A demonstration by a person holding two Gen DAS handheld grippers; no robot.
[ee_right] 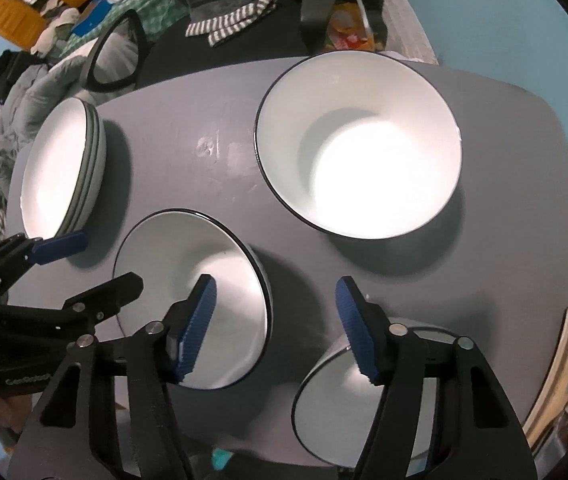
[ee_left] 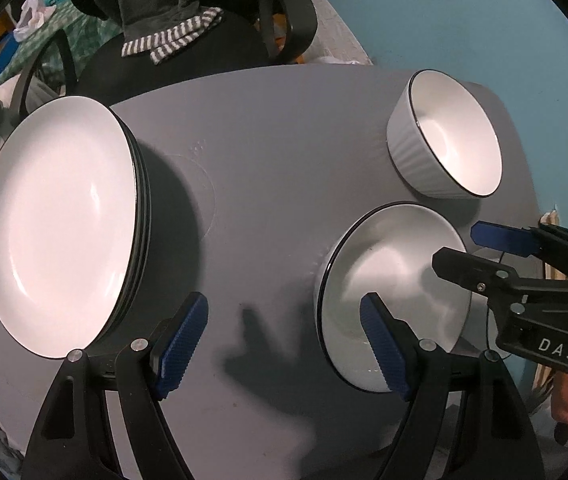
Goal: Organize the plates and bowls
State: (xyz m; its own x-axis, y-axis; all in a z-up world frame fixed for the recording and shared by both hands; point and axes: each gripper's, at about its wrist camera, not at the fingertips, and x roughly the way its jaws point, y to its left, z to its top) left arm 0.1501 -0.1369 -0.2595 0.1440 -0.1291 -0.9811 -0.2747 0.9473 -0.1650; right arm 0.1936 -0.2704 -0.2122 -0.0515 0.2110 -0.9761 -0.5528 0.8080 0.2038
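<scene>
From the left wrist view, the left gripper (ee_left: 284,344) hangs over the bare grey table (ee_left: 251,152) with its jaws spread wide and nothing between them; its left blue pad sits just beside the rim of the stack of plates (ee_left: 59,220), its right pad over the near small bowl (ee_left: 396,280). The right gripper (ee_left: 460,248) reaches in from the right above that same bowl, jaws apart and holding nothing, and the large ribbed bowl (ee_left: 444,140) stands apart at the far right. From the right wrist view, the right gripper (ee_right: 275,328) points steeply down, jaws at a middling width and empty, straddling the strip of table between the middle small bowl (ee_right: 195,304) and a 2nd small bowl (ee_right: 364,412) at the near edge; the large bowl (ee_right: 360,144) lies beyond, the plate stack (ee_right: 59,172) far left with the left gripper (ee_right: 91,260) near it. The step looks like picking up a small bowl to nest it. To do it well, 1 pad should go inside the rim and 1 outside, seated deep before closing, since a glazed rim likely slips; lift straight and keep the 2 grippers from crowding each other.
</scene>
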